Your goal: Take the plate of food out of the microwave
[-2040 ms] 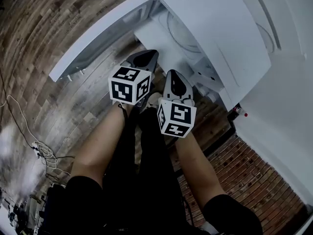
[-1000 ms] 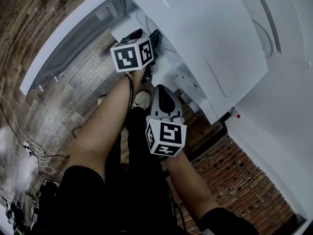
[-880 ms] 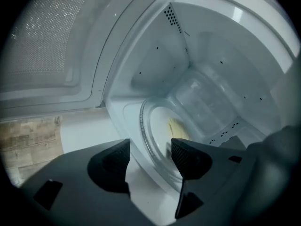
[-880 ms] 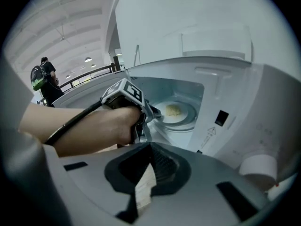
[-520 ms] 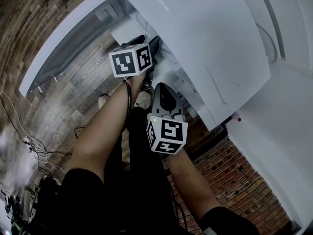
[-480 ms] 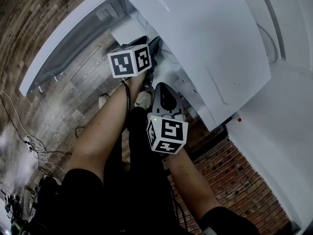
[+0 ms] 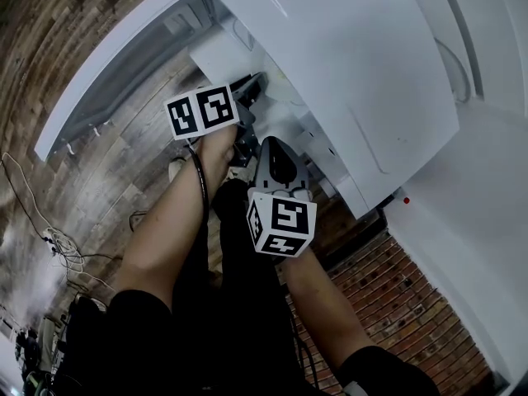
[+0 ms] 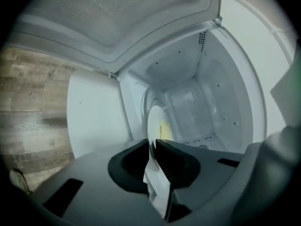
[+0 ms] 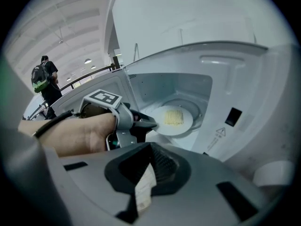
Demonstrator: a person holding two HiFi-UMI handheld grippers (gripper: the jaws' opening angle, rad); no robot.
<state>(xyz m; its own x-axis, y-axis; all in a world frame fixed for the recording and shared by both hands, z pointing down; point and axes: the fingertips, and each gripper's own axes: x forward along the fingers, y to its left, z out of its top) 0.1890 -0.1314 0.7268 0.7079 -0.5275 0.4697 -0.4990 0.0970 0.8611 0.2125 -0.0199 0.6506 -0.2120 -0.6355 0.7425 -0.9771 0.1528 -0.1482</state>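
A white plate (image 9: 183,126) carrying yellow food (image 9: 173,117) lies on the turntable inside the open white microwave (image 7: 346,56). My left gripper (image 9: 153,125) reaches into the cavity. Its jaws have just been closing and now pinch the plate's near rim. In the left gripper view the plate (image 8: 154,124) runs edge-on between the black pads (image 8: 170,160) of the left gripper (image 8: 151,142). My right gripper (image 7: 269,143) hangs back outside the cavity, below the left one. The right gripper (image 9: 150,147) is shut with nothing in it.
The microwave door (image 7: 115,64) stands swung open at the left. Wood floor (image 7: 58,48) with loose cables (image 7: 58,250) lies below, brick-patterned floor (image 7: 396,304) at the lower right. A person with a backpack (image 9: 44,79) stands far off.
The left gripper went from outside the microwave into the cavity, then rolled, its marker cube shifting left and down. The right gripper has stayed almost still.
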